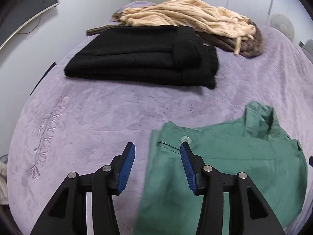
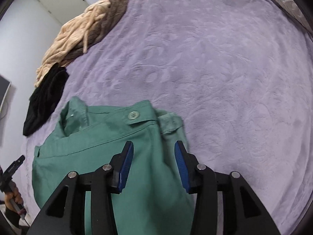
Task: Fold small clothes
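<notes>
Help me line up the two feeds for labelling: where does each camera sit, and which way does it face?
Left wrist: sits on the left tongs, looking along the purple blanket toward the folded black garment and tan fur piece; both open fingers show, over the green trousers' left edge.
Right wrist: sits on the right tongs, looking down at the green trousers; its open fingers show, plus the person's hand at lower left.
Shared: trousers, black garment, fur piece, blanket.
</notes>
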The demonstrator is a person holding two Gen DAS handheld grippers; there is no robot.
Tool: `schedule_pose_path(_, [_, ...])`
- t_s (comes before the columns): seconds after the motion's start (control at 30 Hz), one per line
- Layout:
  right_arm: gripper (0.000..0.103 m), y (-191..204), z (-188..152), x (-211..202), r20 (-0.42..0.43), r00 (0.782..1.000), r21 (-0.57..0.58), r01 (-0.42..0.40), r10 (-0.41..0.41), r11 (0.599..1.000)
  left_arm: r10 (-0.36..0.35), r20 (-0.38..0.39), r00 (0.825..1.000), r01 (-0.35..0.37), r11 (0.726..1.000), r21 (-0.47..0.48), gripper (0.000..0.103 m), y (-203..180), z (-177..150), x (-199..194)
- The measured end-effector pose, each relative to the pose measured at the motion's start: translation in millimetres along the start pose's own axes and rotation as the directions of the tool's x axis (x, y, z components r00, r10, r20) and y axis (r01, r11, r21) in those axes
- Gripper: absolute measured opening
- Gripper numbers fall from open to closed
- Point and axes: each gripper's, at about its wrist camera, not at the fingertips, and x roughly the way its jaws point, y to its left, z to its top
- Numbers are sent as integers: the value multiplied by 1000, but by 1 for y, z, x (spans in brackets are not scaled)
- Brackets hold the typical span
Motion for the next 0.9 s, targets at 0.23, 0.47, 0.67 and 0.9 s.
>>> schedule_pose_path(0.23, [47,92,-50,48,-176,967,-153,-210,183,966,-106,-134,985,120,987,102,50,-92,-49,35])
schedule_pose_path(0.47, [8,43,-70,65,-212,967,-139,-174,143,975,-27,-89,996,47,974,224,50,-82,-79,40])
schedule_pose_path(0.67, [0,-33,-62,41,-171,982,30,-75,79,997,58,-106,993,-43,989,142,50,-17,-76,37])
schedule_pose_path(0.9, [11,-18,-96,-1,-184,962,132,-181,204,975,48,-150,988,-40,998,51,50,10,-99,-11])
